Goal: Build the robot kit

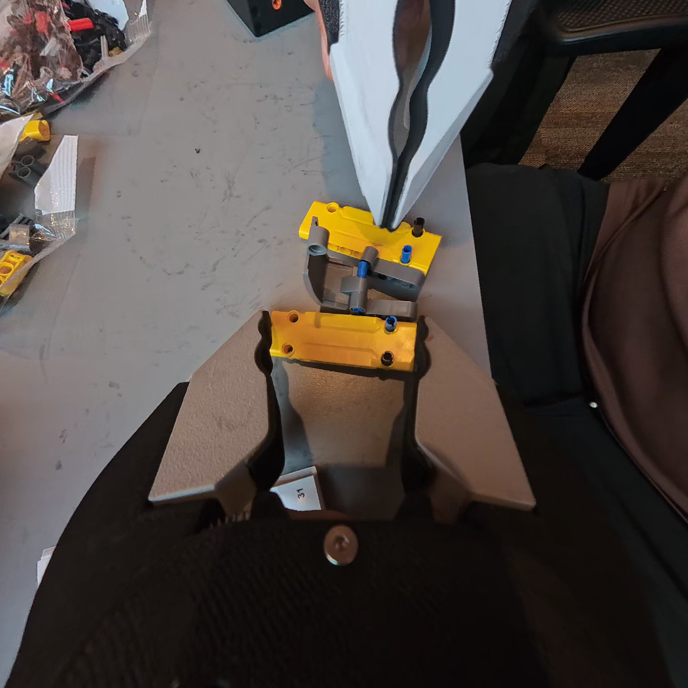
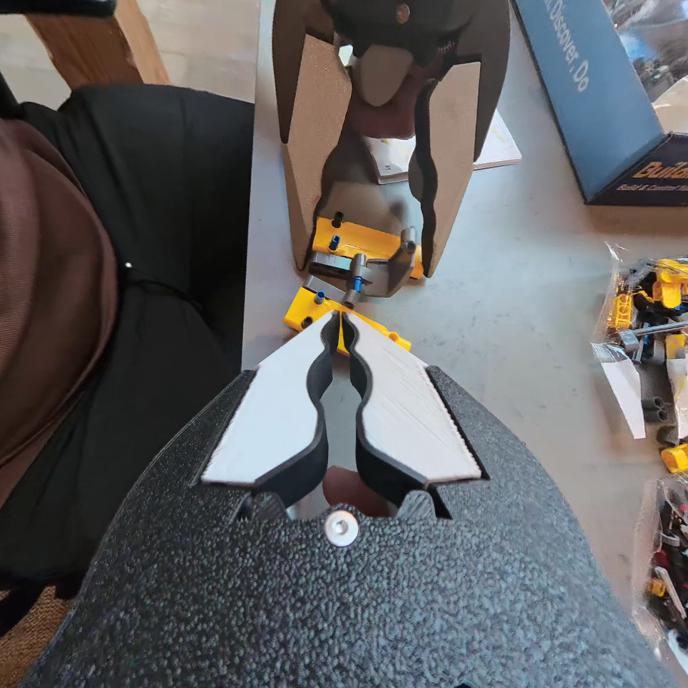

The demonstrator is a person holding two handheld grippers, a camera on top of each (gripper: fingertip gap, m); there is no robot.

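A small building-block assembly lies at the table's edge: two yellow panels joined by grey beams (image 1: 394, 271) and blue pins. My left gripper (image 1: 343, 327) has brown-grey fingers and is shut on the near yellow panel (image 1: 335, 346), one pad pressed on each end. In the right wrist view the left gripper (image 2: 366, 268) grips the far panel (image 2: 366, 238) the same way. My right gripper (image 2: 337, 314) has white fingers and is shut with nothing between the tips. Its tips rest on top of the other yellow panel (image 2: 301, 309). It also shows in the left wrist view (image 1: 389, 223).
Clear bags of loose parts (image 1: 56, 48) and yellow pieces (image 1: 35, 130) lie at the left; more bags (image 2: 647, 335) show in the right wrist view. A blue box (image 2: 595, 93) and a booklet (image 2: 499, 149) lie behind. A person's dark-clothed lap (image 1: 558, 298) is beside the table edge. Spacing between my two grippers at the tips: around 5 centimetres.
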